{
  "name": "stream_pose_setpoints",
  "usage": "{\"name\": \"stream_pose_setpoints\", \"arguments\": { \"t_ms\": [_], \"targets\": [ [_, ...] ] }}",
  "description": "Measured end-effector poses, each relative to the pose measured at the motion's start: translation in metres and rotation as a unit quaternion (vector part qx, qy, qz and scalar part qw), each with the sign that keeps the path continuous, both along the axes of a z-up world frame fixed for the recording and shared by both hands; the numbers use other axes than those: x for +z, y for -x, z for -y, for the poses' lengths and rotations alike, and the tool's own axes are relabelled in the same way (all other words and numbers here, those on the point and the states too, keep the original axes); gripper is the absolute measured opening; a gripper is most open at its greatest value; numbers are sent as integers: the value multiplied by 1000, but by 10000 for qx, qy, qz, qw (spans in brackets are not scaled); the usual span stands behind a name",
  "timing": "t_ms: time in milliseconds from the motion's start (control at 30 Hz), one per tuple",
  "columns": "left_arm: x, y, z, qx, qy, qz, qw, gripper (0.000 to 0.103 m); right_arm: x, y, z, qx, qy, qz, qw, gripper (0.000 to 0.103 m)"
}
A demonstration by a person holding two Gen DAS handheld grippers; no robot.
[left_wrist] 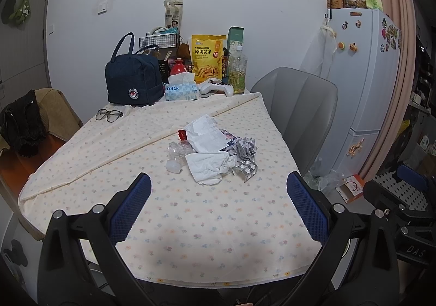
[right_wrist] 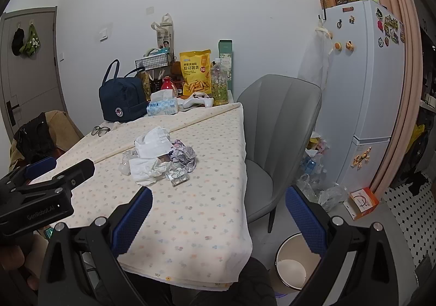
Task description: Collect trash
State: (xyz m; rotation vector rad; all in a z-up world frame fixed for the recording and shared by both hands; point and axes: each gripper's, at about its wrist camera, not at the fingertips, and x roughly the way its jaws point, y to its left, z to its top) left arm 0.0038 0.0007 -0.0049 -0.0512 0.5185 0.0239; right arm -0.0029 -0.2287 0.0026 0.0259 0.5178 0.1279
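While both hand-held grippers (left_wrist: pixel 218 191) (right_wrist: pixel 219 205) gape empty, trash pile (left_wrist: pixel 215 153) hides lower scraps; bin (right_wrist: pixel 293 265) half cut off.

Cloth-covered table (left_wrist: pixel 218 238) — trash pile (left_wrist: pixel 215 153)

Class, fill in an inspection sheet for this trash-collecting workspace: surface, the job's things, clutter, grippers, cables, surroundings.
Surface: table under a floral tablecloth, near half bare.
Job's things: trash pile mid-table: crumpled paper, tissue, a crushed clear bottle, an empty blister pack; open bin on the floor by the right gripper.
Clutter: at the far edge, navy bag, tissue box, snack bag, game controller, drink bottle; glasses.
Grippers: left gripper and right gripper both open, empty, short of the pile.
Cables: nothing seen.
Surroundings: grey chair, fridge, plastic bags and an orange box on the floor.
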Motion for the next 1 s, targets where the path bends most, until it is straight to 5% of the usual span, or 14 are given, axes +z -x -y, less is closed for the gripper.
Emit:
{"name": "stream_pose_setpoints", "arguments": {
  "t_ms": [1000],
  "targets": [
    [-2,-5,-12,34,39,-5,10000,99,-4,-13,-2,214,-182,-145,9995,96]
  ]
}}
